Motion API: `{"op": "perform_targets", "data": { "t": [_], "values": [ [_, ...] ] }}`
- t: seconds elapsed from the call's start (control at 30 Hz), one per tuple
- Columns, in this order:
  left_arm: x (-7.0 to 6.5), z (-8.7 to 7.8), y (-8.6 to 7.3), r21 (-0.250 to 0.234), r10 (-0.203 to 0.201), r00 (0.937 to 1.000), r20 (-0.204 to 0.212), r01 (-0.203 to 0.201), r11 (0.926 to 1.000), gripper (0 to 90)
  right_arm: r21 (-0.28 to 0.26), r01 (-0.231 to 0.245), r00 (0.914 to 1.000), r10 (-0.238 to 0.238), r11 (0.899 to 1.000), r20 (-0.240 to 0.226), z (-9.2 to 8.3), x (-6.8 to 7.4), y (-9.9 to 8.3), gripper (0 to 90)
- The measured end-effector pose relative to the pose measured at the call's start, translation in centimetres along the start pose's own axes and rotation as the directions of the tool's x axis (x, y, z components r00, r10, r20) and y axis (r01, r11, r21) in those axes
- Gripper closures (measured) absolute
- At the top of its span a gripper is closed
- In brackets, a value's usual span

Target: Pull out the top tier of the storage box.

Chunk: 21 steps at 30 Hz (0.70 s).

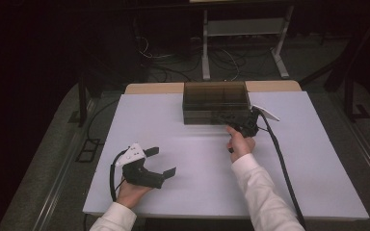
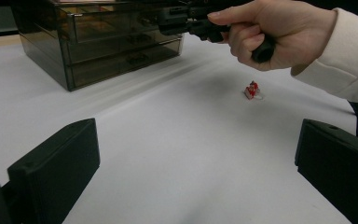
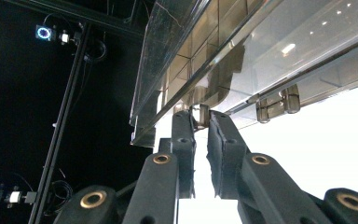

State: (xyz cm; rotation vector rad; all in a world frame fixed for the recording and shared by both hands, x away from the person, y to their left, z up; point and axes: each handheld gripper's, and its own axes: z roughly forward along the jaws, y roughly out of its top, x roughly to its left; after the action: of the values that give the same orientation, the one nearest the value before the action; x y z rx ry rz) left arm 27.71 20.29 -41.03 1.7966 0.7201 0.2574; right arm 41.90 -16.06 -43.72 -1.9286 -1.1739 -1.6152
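Here, one smoked drawer box (image 1: 215, 102), three drawers, right tool (image 3: 201, 122) clamped on a drawer handle (image 3: 199, 113); left tool (image 1: 161, 161) apart.

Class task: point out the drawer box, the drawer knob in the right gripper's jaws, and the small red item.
drawer box (image 1: 215, 109), high view, front face
drawer knob (image 3: 200, 114), right gripper view, its tip
small red item (image 2: 251, 89), left gripper view, its middle
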Motion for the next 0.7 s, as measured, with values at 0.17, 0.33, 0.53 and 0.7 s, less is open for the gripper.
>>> {"op": "perform_targets", "data": {
  "t": [0.17,0.33,0.53,0.7],
  "values": [
    [-0.01,0.02,0.00,-0.001,-0.001,1.0000,0.001,0.001,1.0000,0.0,0.001,0.005,1.0000,-0.005,1.000,-0.001,-0.08,0.01,-0.19,80.3],
    [0.01,0.00,0.00,0.001,0.001,1.0000,0.001,-0.001,1.0000,0.0,0.004,-0.011,0.9998,0.011,1.000,-0.016,0.02,-0.22,-0.36,81.2],
    [-0.01,-0.01,0.00,0.001,0.002,1.0000,0.001,-0.002,1.0000,0.0,-0.003,-0.008,0.9999,0.008,1.000,-0.011,0.00,-0.10,-0.45,80.9],
    [0.01,-0.01,-0.01,0.000,0.000,1.0000,0.000,0.000,1.0000,0.0,-0.008,0.006,1.0000,-0.006,1.000,0.005,-0.14,0.11,-0.61,79.5]
  ]
}}
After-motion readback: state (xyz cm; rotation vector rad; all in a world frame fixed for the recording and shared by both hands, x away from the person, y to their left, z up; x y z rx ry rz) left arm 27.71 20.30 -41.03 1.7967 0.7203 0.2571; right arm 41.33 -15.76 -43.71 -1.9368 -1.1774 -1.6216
